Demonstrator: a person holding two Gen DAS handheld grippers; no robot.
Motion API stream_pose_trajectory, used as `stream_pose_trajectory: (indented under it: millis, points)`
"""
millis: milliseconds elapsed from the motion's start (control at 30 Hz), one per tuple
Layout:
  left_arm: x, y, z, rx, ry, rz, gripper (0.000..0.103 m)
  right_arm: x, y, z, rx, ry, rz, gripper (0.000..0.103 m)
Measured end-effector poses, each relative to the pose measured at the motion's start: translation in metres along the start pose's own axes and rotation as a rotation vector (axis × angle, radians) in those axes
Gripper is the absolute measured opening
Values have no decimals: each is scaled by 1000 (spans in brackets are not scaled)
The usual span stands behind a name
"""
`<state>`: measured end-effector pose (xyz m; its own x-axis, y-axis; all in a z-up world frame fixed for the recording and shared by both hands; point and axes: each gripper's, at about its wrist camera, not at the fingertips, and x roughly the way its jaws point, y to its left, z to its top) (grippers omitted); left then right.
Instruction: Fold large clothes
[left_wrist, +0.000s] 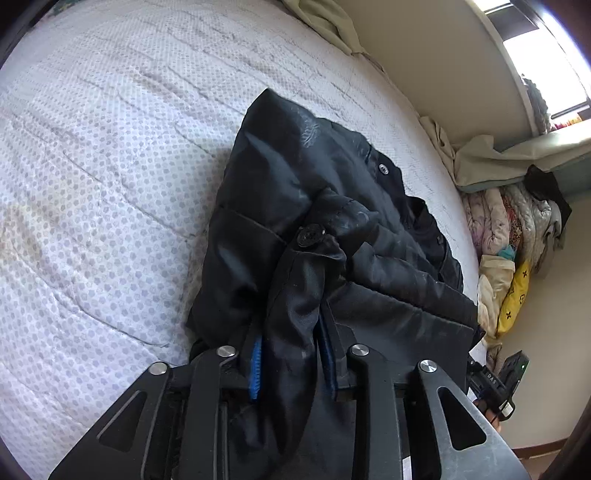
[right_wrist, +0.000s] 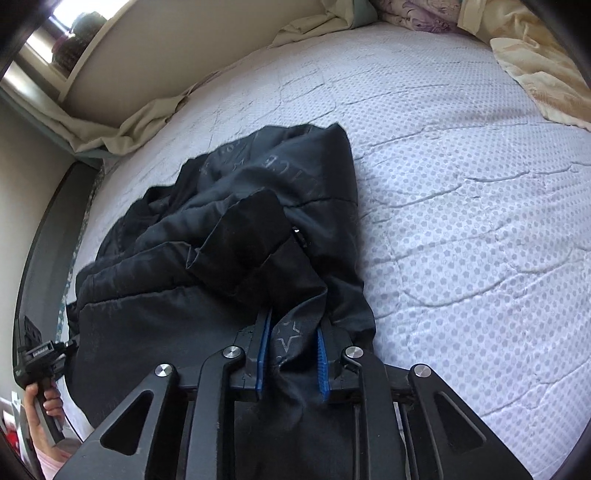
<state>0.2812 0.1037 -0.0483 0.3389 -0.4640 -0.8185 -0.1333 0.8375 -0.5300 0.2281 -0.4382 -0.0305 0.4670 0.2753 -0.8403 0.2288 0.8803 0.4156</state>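
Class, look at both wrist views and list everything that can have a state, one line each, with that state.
Black padded jacket: partly folded, bunched, lying on the bed.
Left gripper: shut on a jacket fold.
Right gripper: shut on star-printed jacket fabric.
White dotted quilted mattress cover: spread flat, creased.
Cream sheet: crumpled against the wall.

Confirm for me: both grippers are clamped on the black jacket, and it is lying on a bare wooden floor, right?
Not quite. The left gripper and right gripper are each clamped on the black jacket, but it lies on a white patterned mattress, not a wooden floor. Both wrist views show the mattress spreading out around it.
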Motion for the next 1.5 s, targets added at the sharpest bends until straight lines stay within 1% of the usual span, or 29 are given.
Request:
stream_pose_trajectory:
  millis: [33, 67, 100, 133, 167, 200, 267, 300, 333, 367, 400, 433, 467, 500, 533, 600, 667, 700, 733, 800, 867, 933, 1033, 1100, 1167, 1267, 1367, 1500]
  points:
    - [-5, -6, -1, 22, -14, 20, 39, -3, -1, 1, 27, -7, 10, 28]
    - [-9, -10, -2, 39, -28, 37, 43, -6, -3, 2, 47, -13, 16, 33]
    - [-17, -17, -3, 69, -54, 68, 52, -13, -3, 3, 70, -27, 15, 48]
    - [-23, -21, -4, 88, -80, 92, 59, -18, -4, 3, 83, -41, 0, 67]
    - [-32, -28, -5, 116, -124, 127, 60, -23, -4, 4, 96, -57, -18, 73]
    - [-43, -35, -6, 149, -178, 171, 60, -29, -5, 5, 106, -71, -24, 73]
    - [-58, -48, -10, 203, -269, 222, 61, -40, -2, 6, 105, -112, -50, 73]
    - [-66, -59, -14, 245, -328, 235, 64, -48, 3, 7, 81, -148, -84, 73]
    - [-68, -68, -16, 270, -352, 229, 67, -56, 12, 7, 36, -193, -126, 72]
    - [-68, -78, -19, 300, -368, 210, 68, -62, 22, 6, -8, -231, -161, 70]
    - [-65, -89, -23, 336, -367, 174, 69, -68, 37, 5, -75, -276, -199, 65]
    - [-60, -97, -26, 361, -357, 150, 69, -71, 49, 4, -125, -305, -213, 60]
    - [-53, -105, -28, 383, -343, 137, 69, -73, 65, 1, -194, -335, -214, 57]
    - [-45, -112, -30, 411, -321, 134, 69, -72, 77, -1, -243, -344, -204, 51]
    - [-34, -119, -33, 436, -298, 154, 69, -69, 90, -4, -294, -342, -184, 47]
    - [-15, -119, -33, 448, -266, 223, 69, -60, 107, -9, -357, -308, -137, 43]
    - [2, -112, -29, 421, -228, 270, 69, -45, 114, -11, -370, -264, -141, 43]
    - [9, -105, -26, 404, -205, 290, 69, -39, 114, -12, -368, -250, -153, 43]
    - [14, -101, -25, 392, -193, 296, 69, -32, 112, -12, -365, -235, -185, 43]
    - [21, -93, -21, 380, -182, 303, 69, -18, 105, -12, -388, -222, -284, 43]
    - [22, -89, -25, 403, -187, 325, 69, -2, 100, -10, -395, -197, -319, 40]
    - [28, -92, -26, 433, -188, 358, 70, 11, 92, -11, -391, -169, -332, 40]
    - [36, -86, -27, 433, -177, 361, 70, 31, 77, -11, -361, -120, -317, 39]
    - [41, -76, -23, 408, -162, 338, 70, 37, 69, -11, -338, -109, -295, 39]
    - [44, -69, -18, 382, -152, 318, 70, 40, 67, -11, -342, -106, -291, 39]
    - [46, -65, -18, 379, -153, 317, 68, 45, 66, -16, -357, -116, -296, 39]
    - [51, -65, -21, 400, -171, 336, 69, 50, 68, -20, -377, -139, -314, 39]
    - [55, -63, -21, 400, -189, 331, 69, 53, 69, -22, -386, -151, -317, 39]
